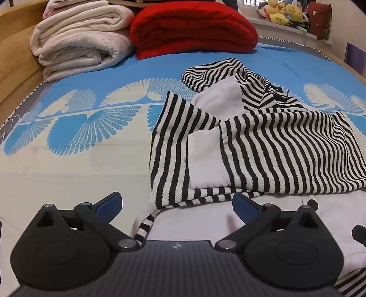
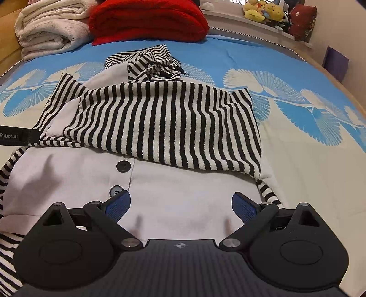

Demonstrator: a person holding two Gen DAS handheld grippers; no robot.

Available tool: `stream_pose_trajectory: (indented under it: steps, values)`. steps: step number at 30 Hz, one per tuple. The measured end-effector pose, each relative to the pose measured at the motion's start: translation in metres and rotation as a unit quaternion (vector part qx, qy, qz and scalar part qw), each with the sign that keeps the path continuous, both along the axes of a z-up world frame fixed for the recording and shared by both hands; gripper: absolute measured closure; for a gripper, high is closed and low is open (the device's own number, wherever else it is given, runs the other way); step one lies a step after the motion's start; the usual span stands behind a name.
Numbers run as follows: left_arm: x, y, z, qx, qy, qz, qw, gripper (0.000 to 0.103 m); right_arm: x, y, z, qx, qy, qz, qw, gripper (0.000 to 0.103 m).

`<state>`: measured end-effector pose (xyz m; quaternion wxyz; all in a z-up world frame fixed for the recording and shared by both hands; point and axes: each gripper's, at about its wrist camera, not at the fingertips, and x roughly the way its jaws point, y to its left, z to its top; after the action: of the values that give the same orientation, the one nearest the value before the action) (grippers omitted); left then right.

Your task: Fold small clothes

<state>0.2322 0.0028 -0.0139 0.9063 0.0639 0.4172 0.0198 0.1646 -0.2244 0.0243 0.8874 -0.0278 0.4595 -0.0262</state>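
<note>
The cardigan (image 2: 160,182) lies on the bed (image 2: 308,171), its striped sleeves folded across the white front. Both grippers, left (image 1: 177,205) and right (image 2: 180,203), hang over its near hem with jaws wide apart, holding nothing. The sleeve folds look done; next, I judge, each should pinch a hem corner and fold it toward the collar.

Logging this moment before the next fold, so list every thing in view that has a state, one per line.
Left gripper: jaws open, holding nothing, over the garment's left edge.
Right gripper: jaws open, holding nothing, over the white panel.
Black-and-white striped knit garment with white front panel: partly folded, striped part laid over the white front, hood bunched.
Two dark round buttons: exposed on the placket.
Red blanket: folded.
Cream blankets: folded, stacked.
</note>
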Motion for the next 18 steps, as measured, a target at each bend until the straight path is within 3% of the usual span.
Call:
stream_pose_trajectory:
  steps: [18]
  values:
    - [0.0032, 0.0009, -0.0005, 0.014, 0.002, -0.001, 0.9999, 0.0, 0.0097, -0.0024, -0.0032, 0.022, 0.006, -0.019, 1.0, 0.007]
